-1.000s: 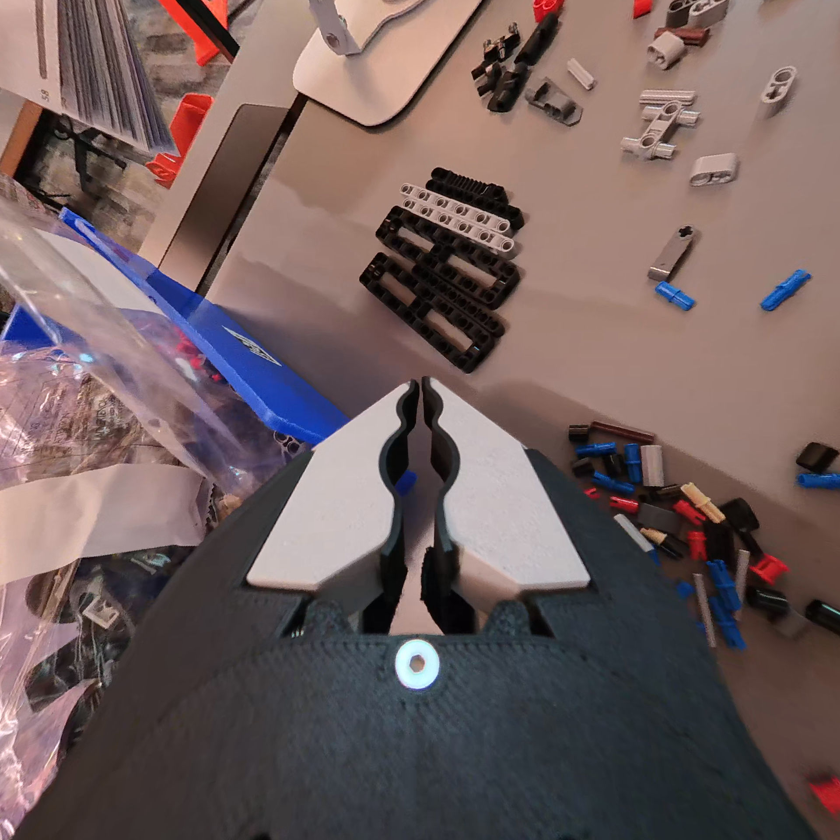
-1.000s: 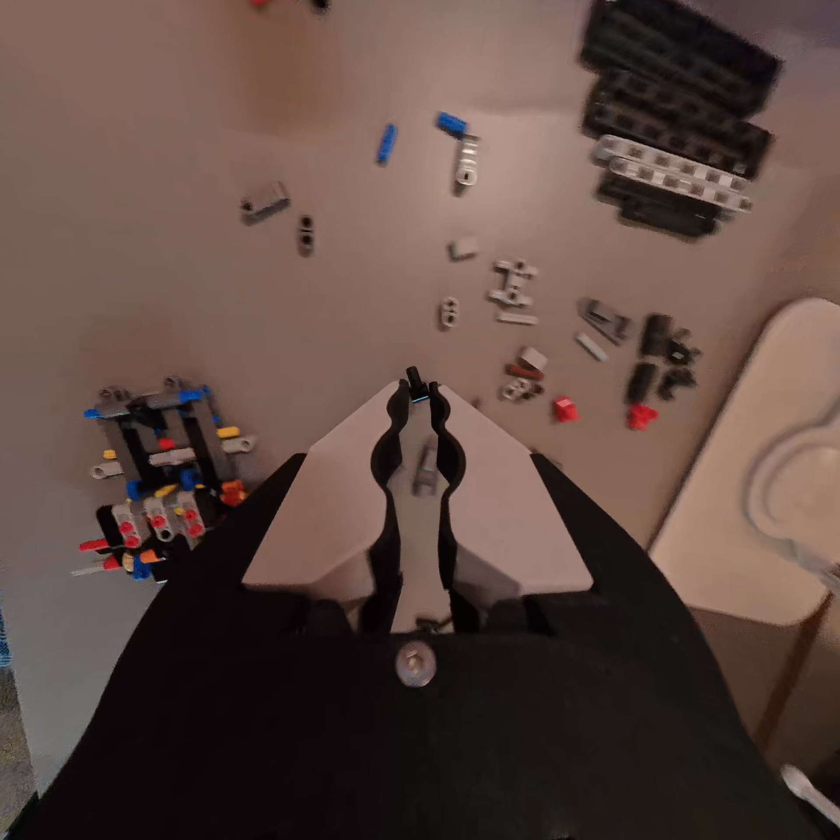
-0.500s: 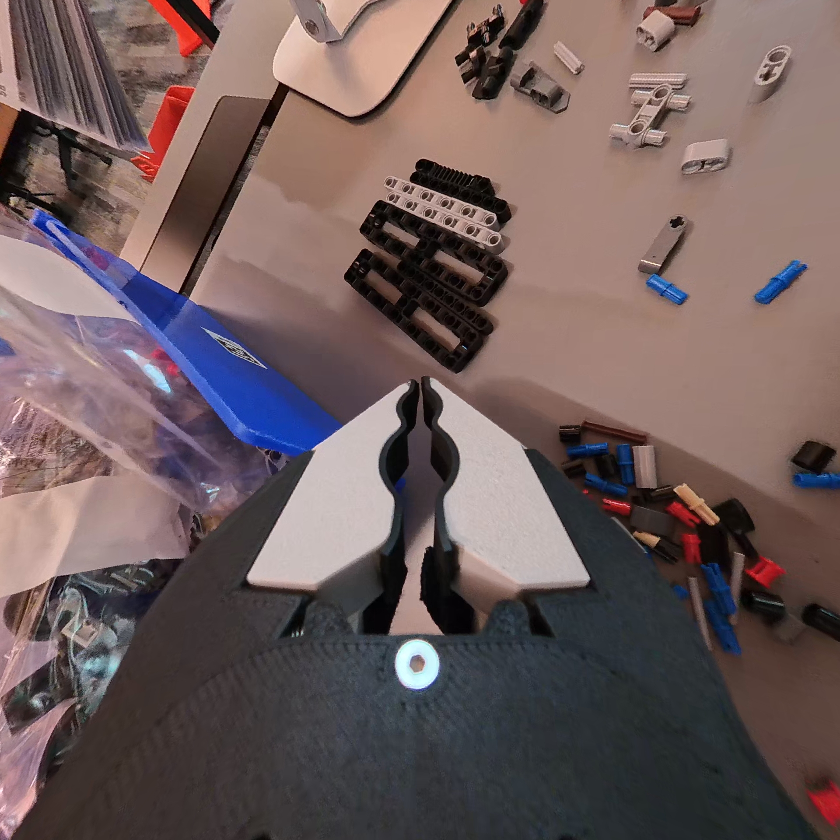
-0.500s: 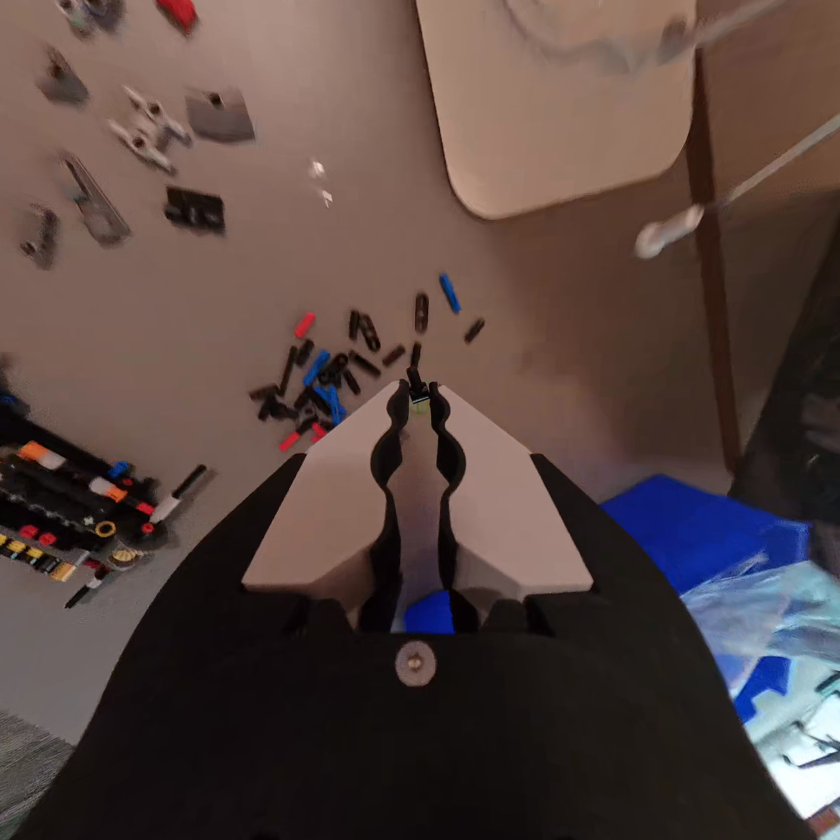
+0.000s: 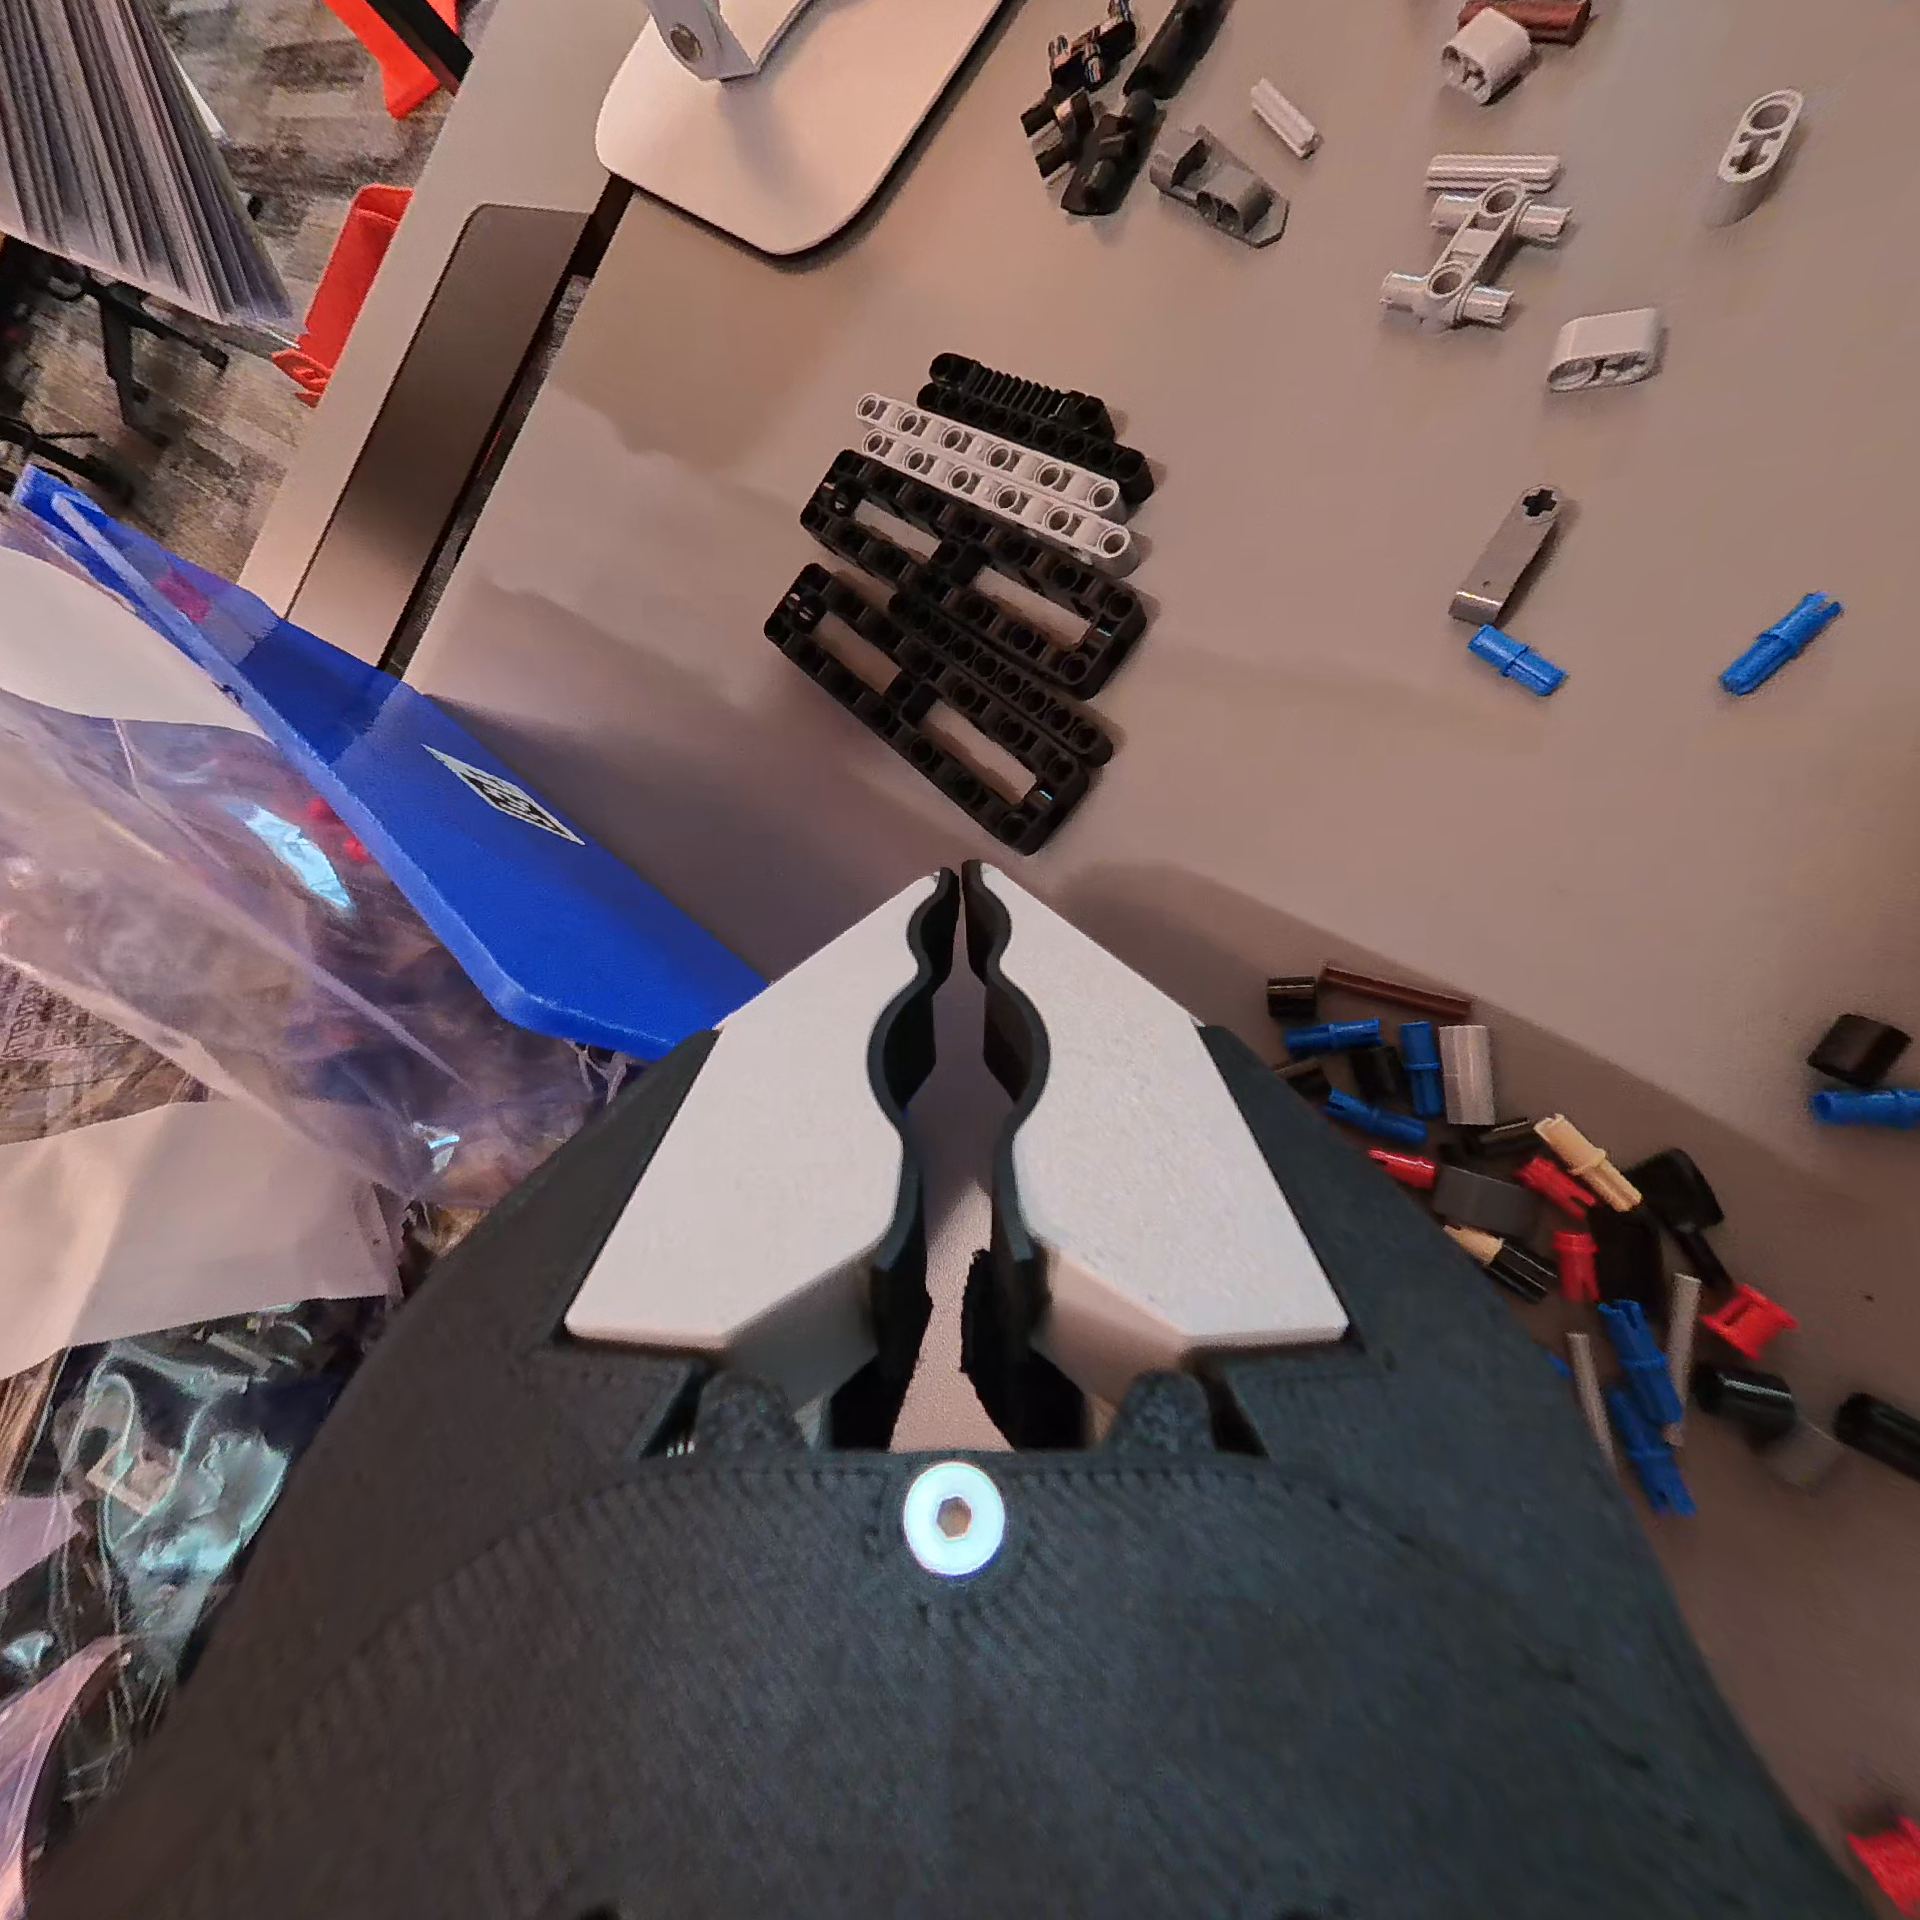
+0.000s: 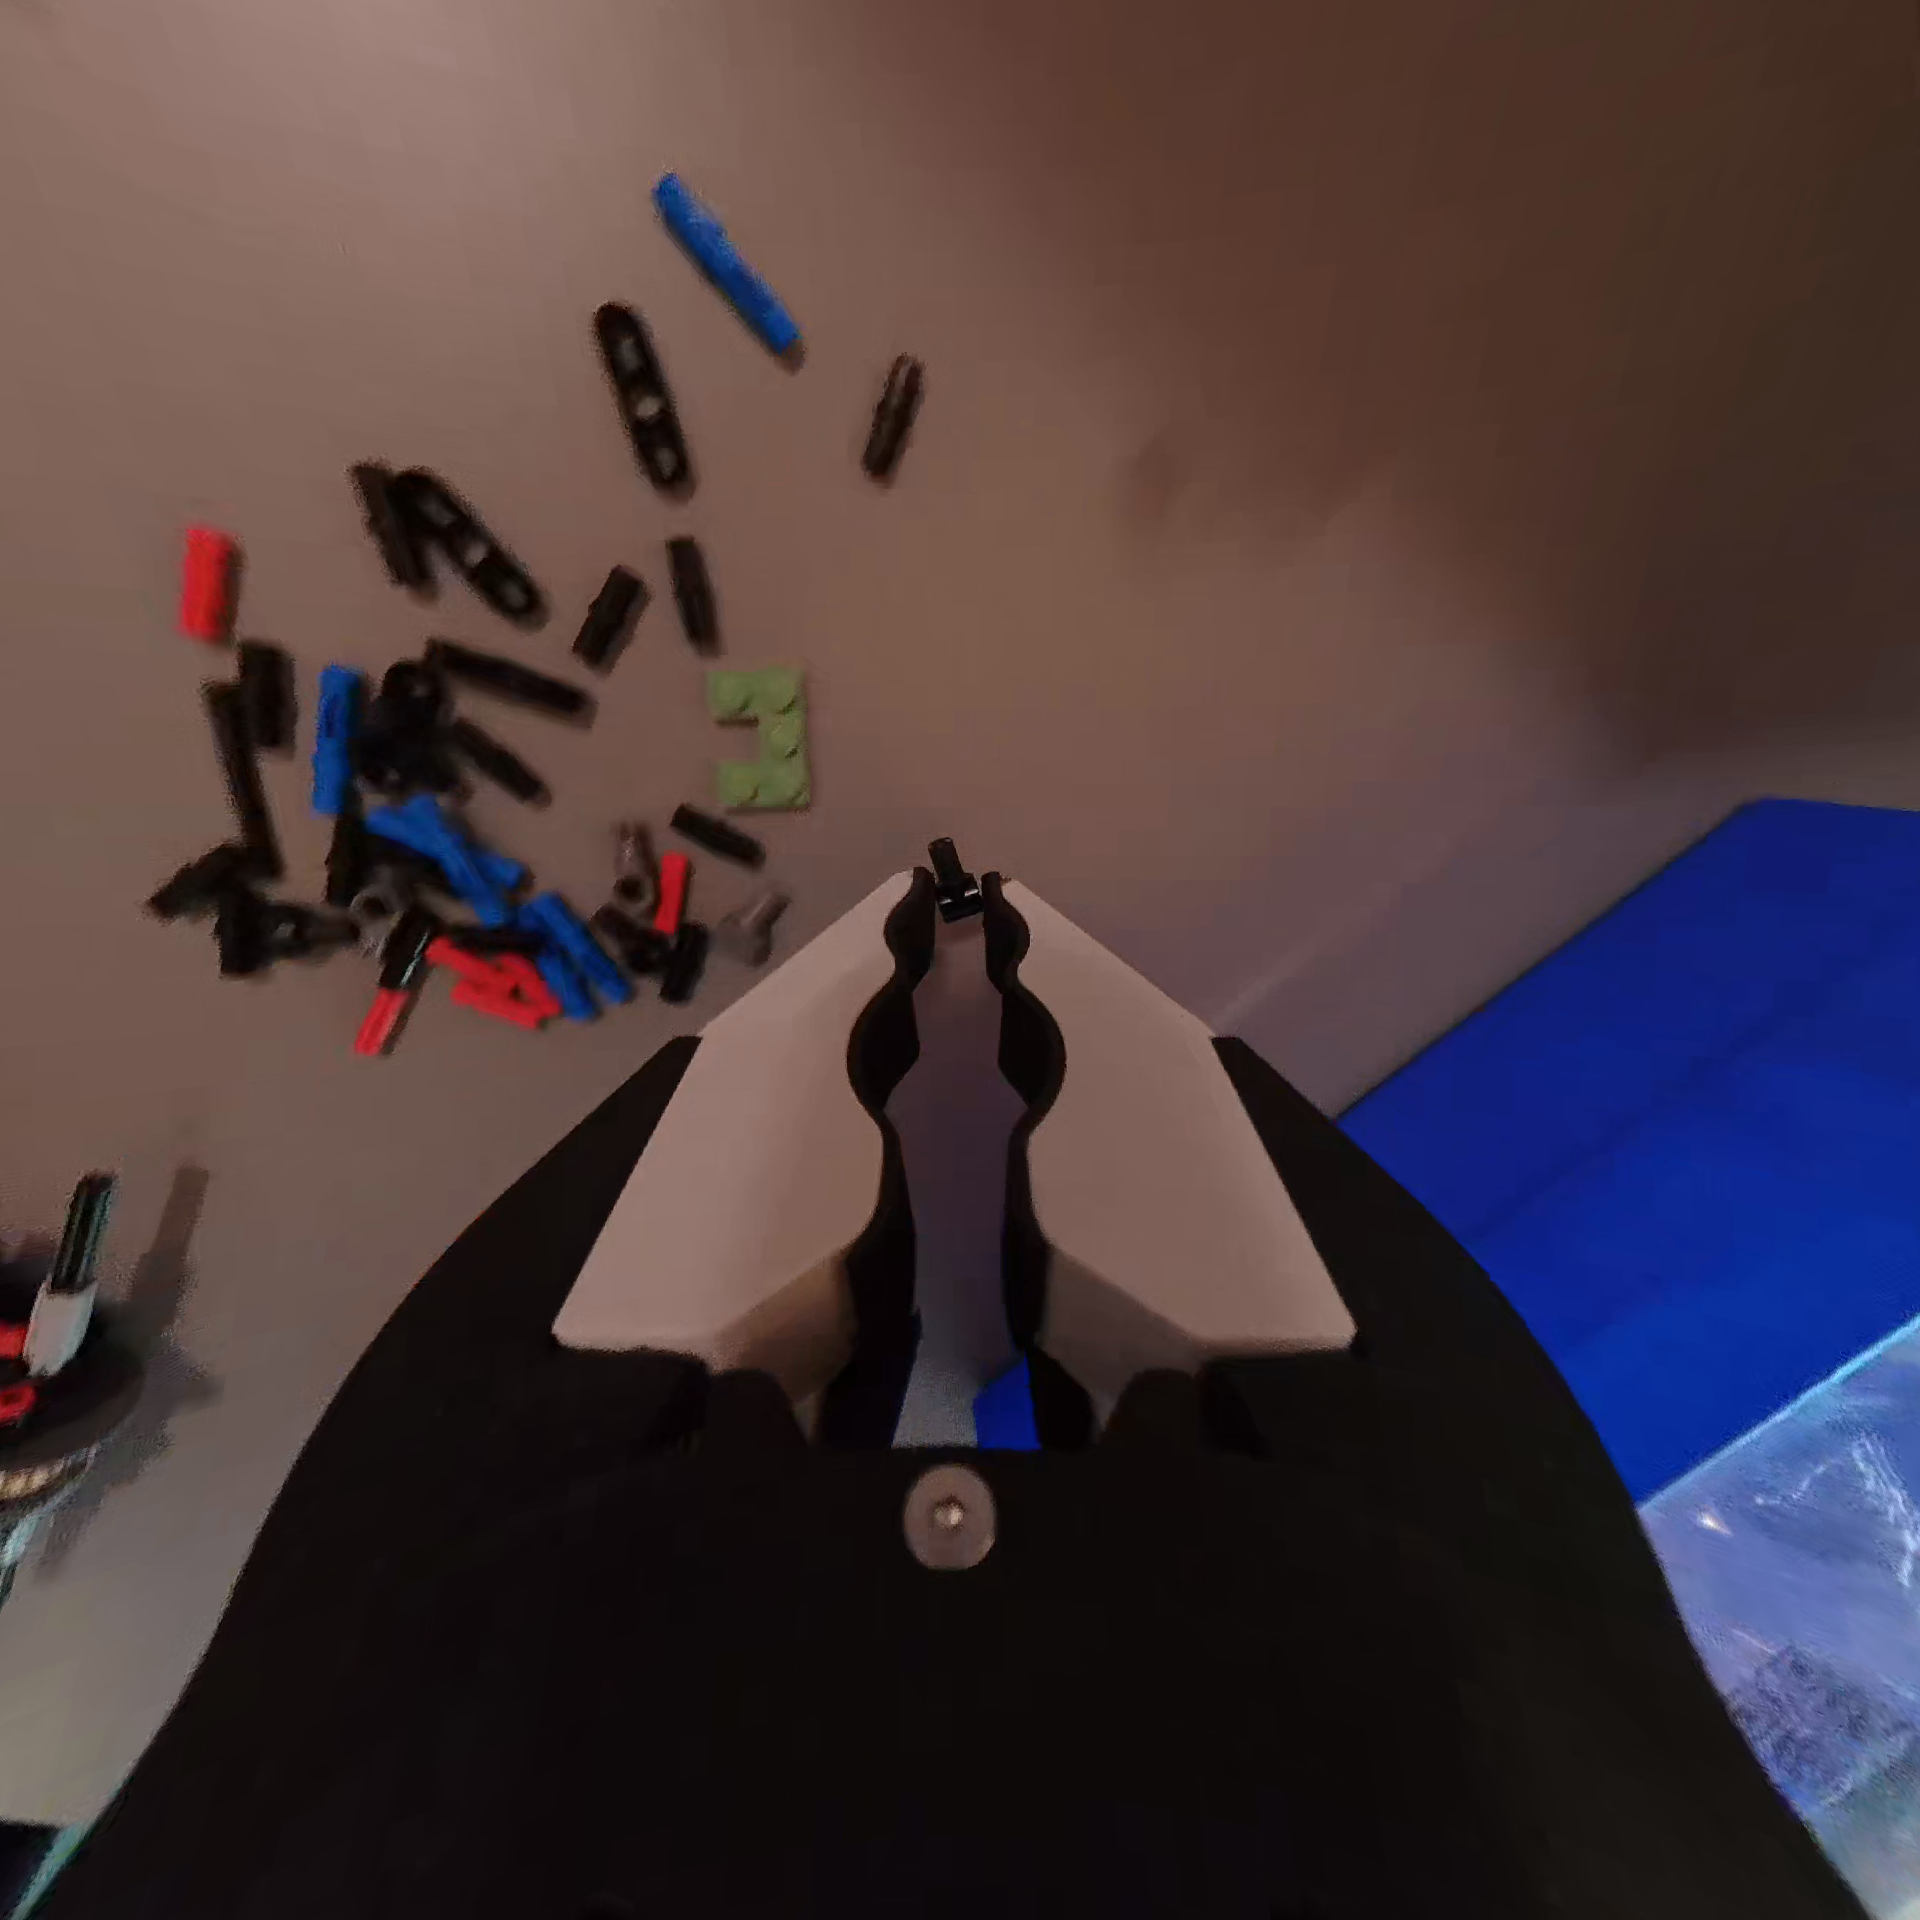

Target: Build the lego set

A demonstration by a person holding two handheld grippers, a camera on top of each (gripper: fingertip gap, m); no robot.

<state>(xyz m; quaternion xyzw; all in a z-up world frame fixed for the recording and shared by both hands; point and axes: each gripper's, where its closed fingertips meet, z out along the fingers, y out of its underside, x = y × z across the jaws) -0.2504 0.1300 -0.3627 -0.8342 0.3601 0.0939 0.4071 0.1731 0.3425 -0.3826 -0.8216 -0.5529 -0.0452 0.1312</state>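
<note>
My right gripper (image 6: 954, 891) is shut on a small black pin (image 6: 950, 883) that sticks out past its tips, held above the table near a loose pile of black, blue and red pins (image 6: 447, 821) and a green plate (image 6: 764, 740). A partly built model (image 6: 42, 1340) shows at the left edge of the right wrist view. My left gripper (image 5: 958, 883) is shut and empty, above the table edge. Ahead of it lie stacked black frames and light grey beams (image 5: 977, 603). A pile of small coloured pins (image 5: 1538, 1184) lies to its right.
A blue box lid (image 5: 468, 821) and clear bags of parts (image 5: 156, 935) lie left of the left gripper; the lid also shows in the right wrist view (image 6: 1683, 1091). A white stand base (image 5: 790, 135), grey connectors (image 5: 1475, 239) and an instruction booklet (image 5: 114, 156) are farther off. One gripper's finger ends stand about 50 centimetres off the other's. To the partly built model (image 6: 42, 1340): right tips about 20 centimetres, left tips about 45 centimetres.
My right gripper has swung across the table with the pin, from over the scattered grey parts to the pin pile by the blue lid, and come lower. My left gripper drifted slightly.
</note>
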